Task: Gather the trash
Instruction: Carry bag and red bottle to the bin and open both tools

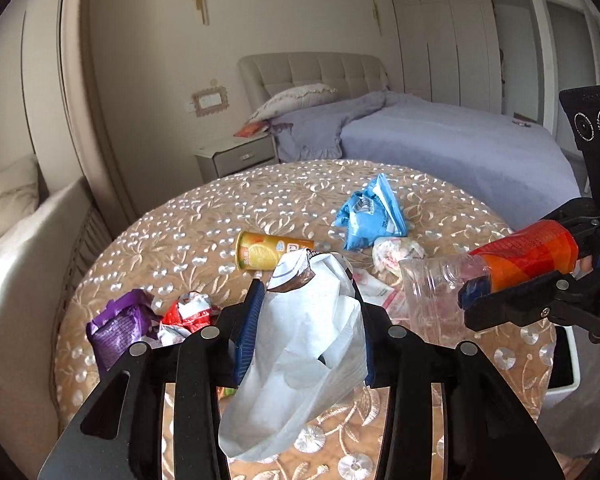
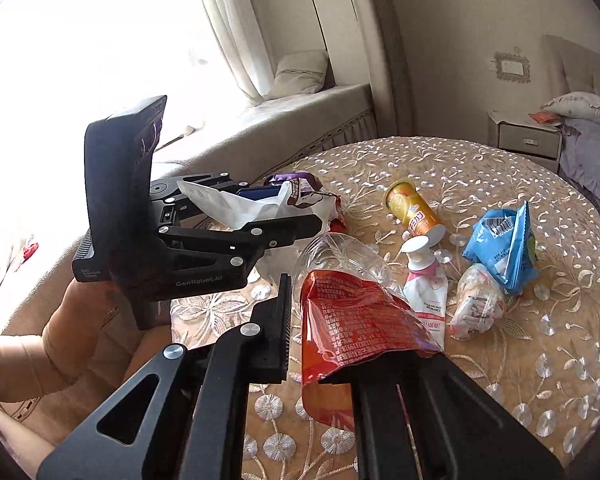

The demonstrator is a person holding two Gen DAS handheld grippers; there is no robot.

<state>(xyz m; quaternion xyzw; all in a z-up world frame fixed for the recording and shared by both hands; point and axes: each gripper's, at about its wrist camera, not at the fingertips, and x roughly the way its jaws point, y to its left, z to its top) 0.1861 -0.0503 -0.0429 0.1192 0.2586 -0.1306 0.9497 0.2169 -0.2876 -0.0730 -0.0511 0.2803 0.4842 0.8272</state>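
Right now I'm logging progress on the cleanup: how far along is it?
Early. In hand: the left gripper pinches the white plastic bag; the right gripper holds a clear bottle by its red label. Left on the table: yellow can, blue wrapper, purple wrapper, white tube.

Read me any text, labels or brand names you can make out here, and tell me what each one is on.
"GenRobot.AI": on the left gripper body, right wrist view.
Small white lettering at that body's corner: too small to read.
Bottle red label: dense white print, too small to read.
Yellow can: white lettering, not legible.
Blue packet: barcode and print, blurred.
White tube: pink print, too small.
Right gripper camera lens rings: print too small.
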